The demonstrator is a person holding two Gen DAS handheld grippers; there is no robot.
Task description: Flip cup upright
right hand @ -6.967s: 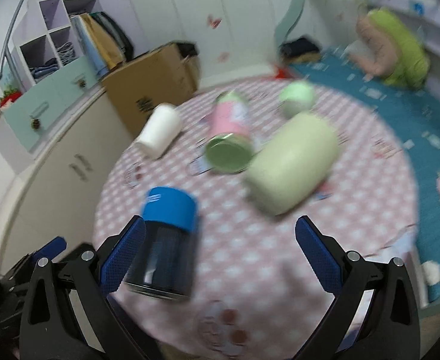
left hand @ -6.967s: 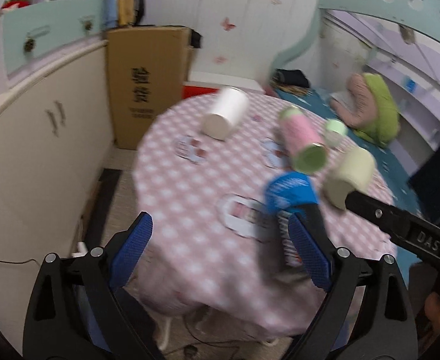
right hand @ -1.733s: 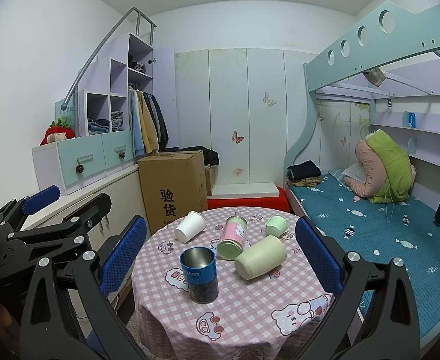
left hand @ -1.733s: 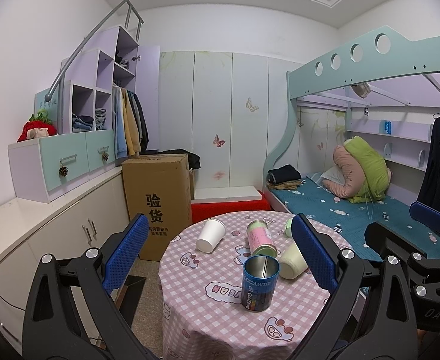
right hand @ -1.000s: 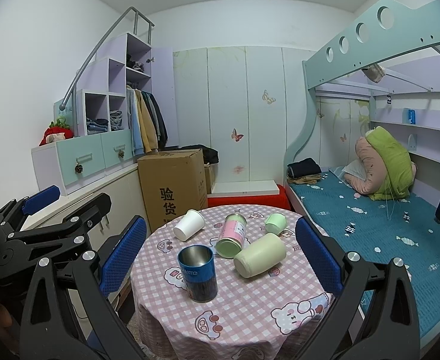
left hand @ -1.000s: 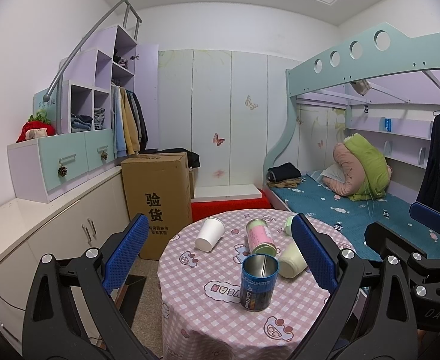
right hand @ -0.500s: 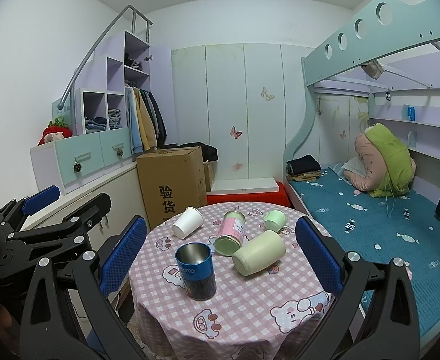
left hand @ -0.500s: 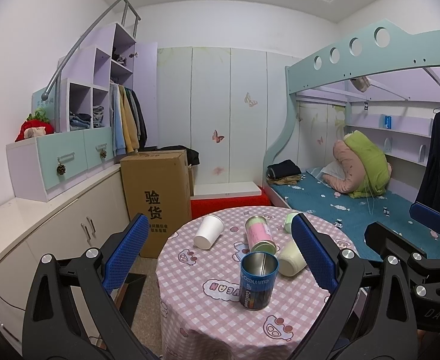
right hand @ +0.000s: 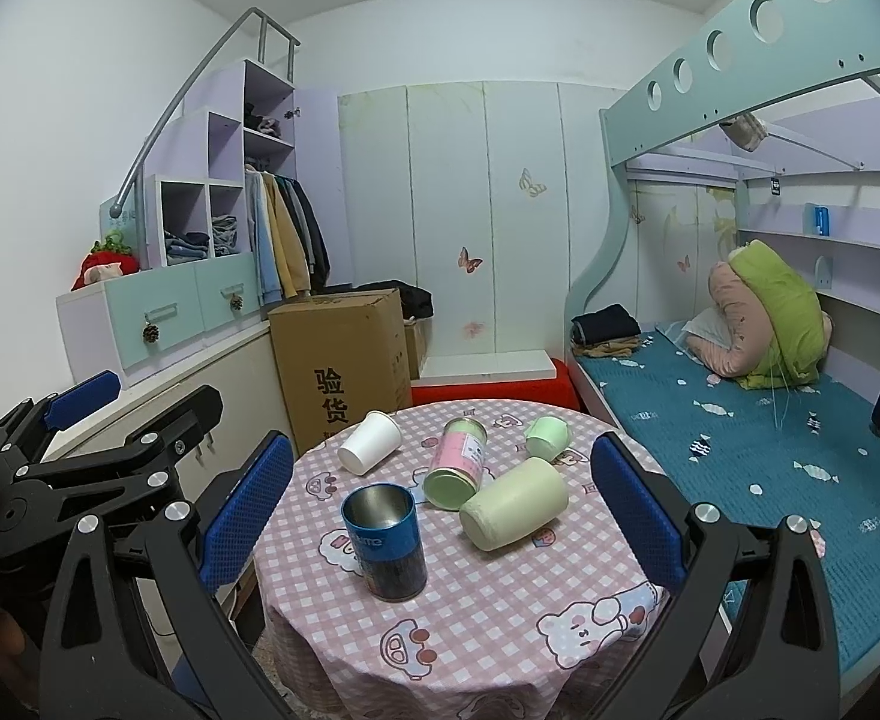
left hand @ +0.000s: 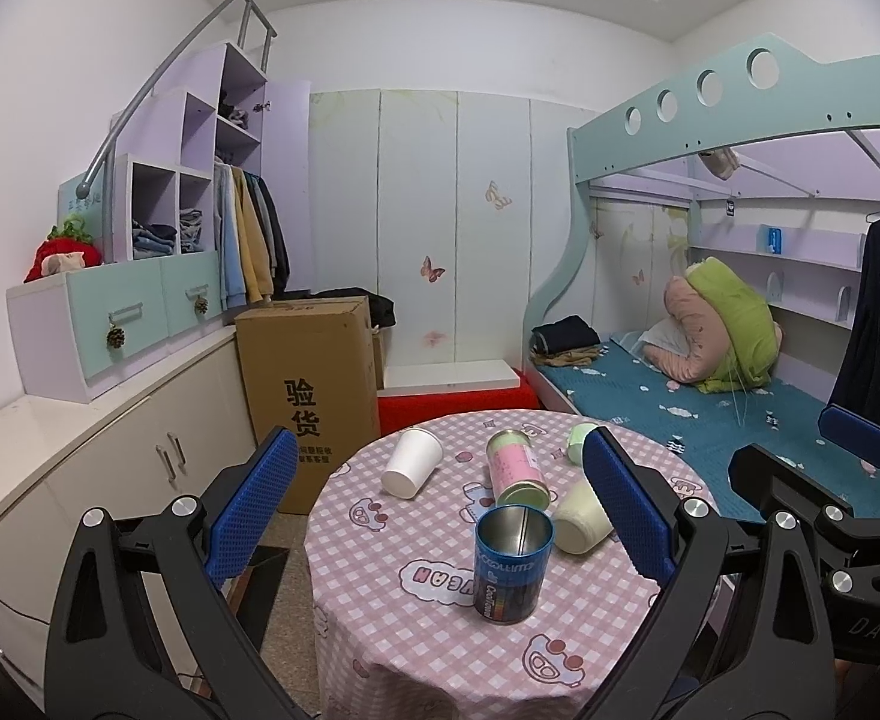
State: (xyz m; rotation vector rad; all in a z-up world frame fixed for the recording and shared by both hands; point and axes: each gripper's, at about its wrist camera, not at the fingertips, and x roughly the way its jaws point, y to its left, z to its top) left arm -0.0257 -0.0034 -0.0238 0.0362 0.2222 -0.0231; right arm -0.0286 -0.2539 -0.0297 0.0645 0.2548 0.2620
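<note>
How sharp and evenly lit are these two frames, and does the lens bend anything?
Left wrist view: sharp, no motion blur; the print on the blue cup is readable, soft even room light, dark vignette at the corners. Right wrist view: equally crisp, the bunk bed rail bows from fisheye distortion, only faint shadows under the cups on the table.

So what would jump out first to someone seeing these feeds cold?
Probably the blue metal cup standing upright, mouth up, at the near side of the round pink-checked table. Behind it four cups lie tipped over: a white paper cup, a pink cup, a pale yellow-green cup and a small green cup. Both grippers, left and right, are open, off the table.
</note>
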